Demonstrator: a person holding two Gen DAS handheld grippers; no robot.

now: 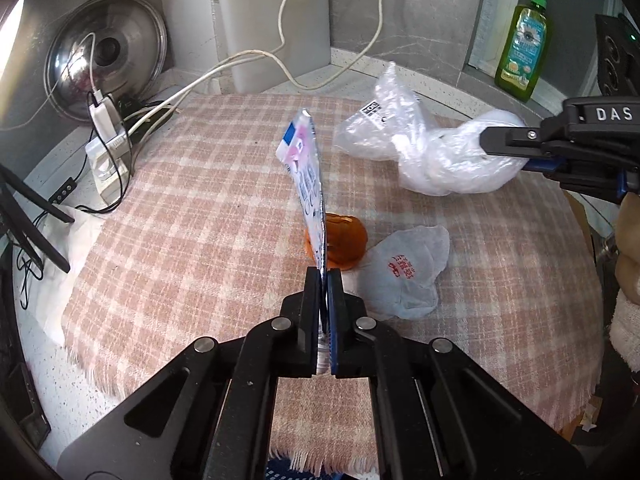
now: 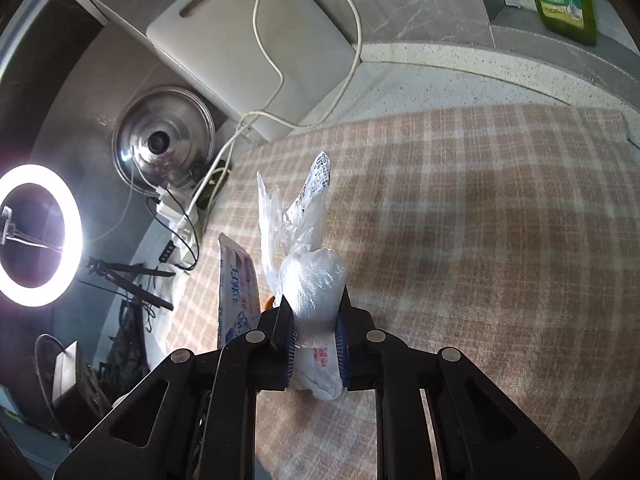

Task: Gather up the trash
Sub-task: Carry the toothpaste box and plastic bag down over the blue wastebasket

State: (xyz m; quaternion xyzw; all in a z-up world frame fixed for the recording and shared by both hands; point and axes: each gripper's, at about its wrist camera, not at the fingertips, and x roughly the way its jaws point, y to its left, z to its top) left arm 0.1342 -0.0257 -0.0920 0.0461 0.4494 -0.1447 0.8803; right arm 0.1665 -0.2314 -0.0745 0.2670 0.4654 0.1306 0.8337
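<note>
The left gripper is pinching a thin, floppy wrapper by its edge, while the right gripper is squeezing a light, crinkly plastic bag.

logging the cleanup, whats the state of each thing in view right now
left claw: shut on the wrapper
wrapper: held edge-on, off the cloth
right claw: shut on the plastic bag
plastic bag: bunched, lifted
orange peel: lying on the cloth
crumpled white bag: lying on the cloth
soap bottle: upright on the ledge
</note>
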